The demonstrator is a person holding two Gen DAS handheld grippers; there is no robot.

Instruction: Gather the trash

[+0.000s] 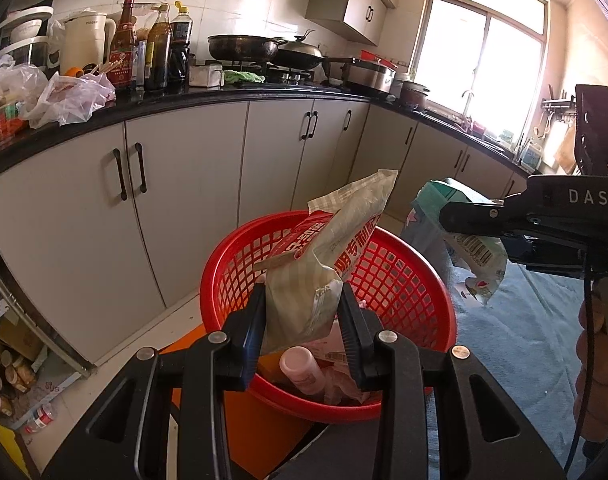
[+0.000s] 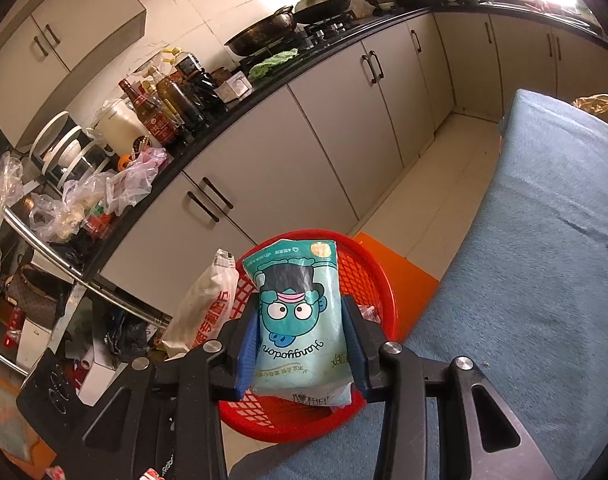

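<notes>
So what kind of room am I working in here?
A home kitchen, by the look of it: woks on a gas stove, sauce bottles on a black countertop, and cabinets below.

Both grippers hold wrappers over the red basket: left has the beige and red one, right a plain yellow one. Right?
Not quite. The right gripper holds a teal cartoon-print wrapper, as the right wrist view shows. The rest stands: left gripper, beige and red wrapper, red basket.

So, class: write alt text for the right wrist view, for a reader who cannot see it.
The right gripper holds a teal cartoon snack bag above a red mesh basket, its jaws just starting to open. Beside it, a beige and red packet hangs over the basket's left rim, with kitchen cabinets behind and a blue cloth on the right.
</notes>
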